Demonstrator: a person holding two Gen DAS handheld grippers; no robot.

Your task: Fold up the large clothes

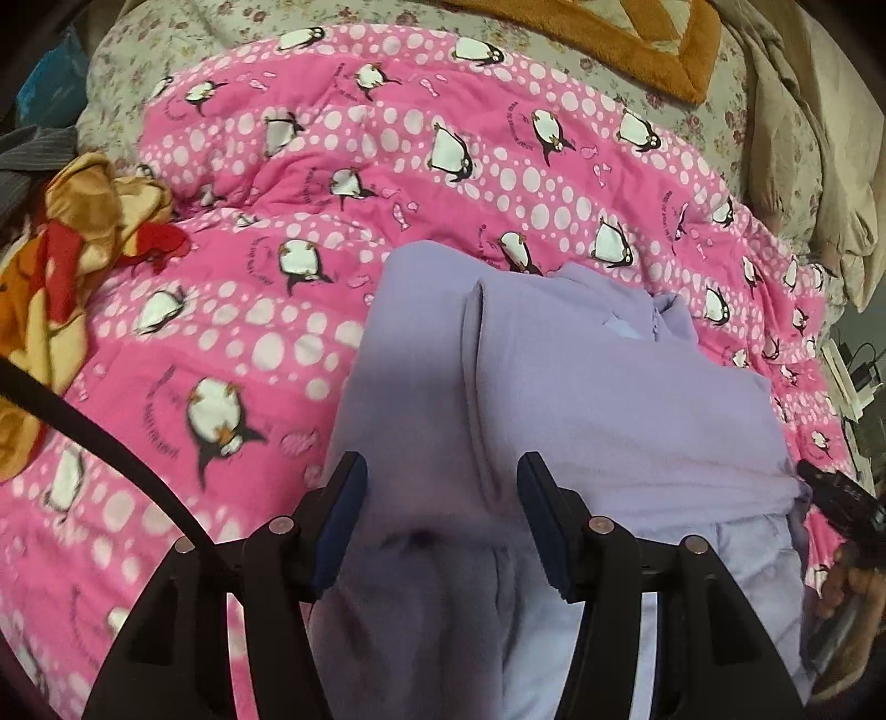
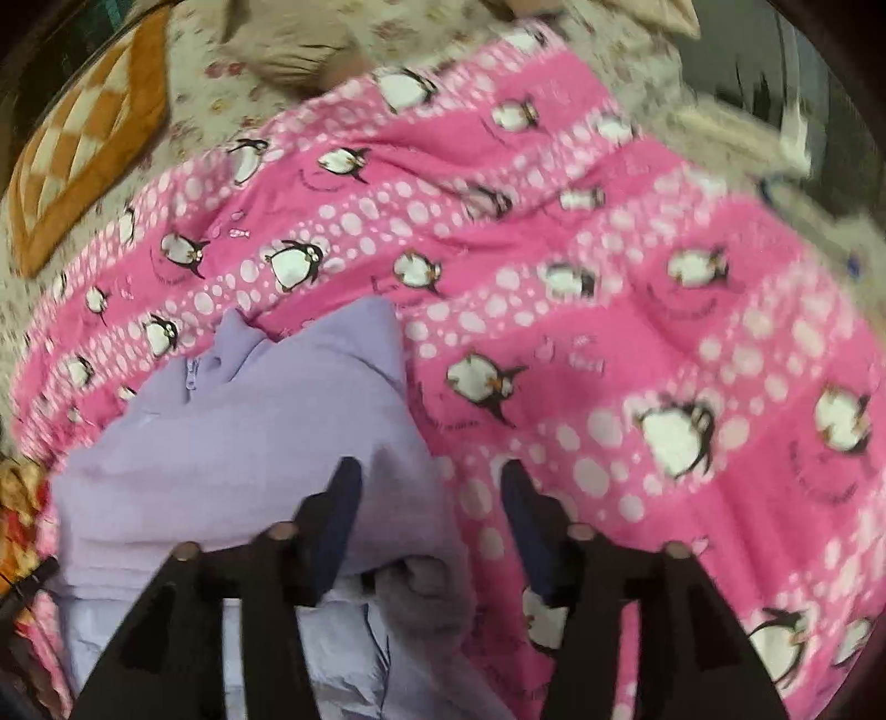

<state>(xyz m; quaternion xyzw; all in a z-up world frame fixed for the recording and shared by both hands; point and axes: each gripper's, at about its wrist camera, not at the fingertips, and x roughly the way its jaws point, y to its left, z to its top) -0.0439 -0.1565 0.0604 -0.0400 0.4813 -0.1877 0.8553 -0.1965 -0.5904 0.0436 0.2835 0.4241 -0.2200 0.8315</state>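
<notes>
A lilac fleece garment (image 1: 598, 399) with a short zip at its collar lies partly folded on a pink penguin-print quilt (image 1: 332, 183). Its paler lower part shows near the bottom. My left gripper (image 1: 443, 493) is open just above the garment's left folded part, jaws wide apart, holding nothing. The garment also shows in the right wrist view (image 2: 243, 437), at lower left. My right gripper (image 2: 429, 504) is open over the garment's right edge, where it meets the quilt (image 2: 637, 288). The right gripper's tip (image 1: 830, 493) shows at the garment's right edge in the left view.
A crumpled orange, red and yellow cloth (image 1: 66, 255) lies at the quilt's left. An orange checked cushion (image 1: 626, 39) and beige bedding (image 1: 814, 155) lie at the far side on a floral sheet (image 1: 183, 39). A black cable (image 1: 111, 454) crosses the lower left.
</notes>
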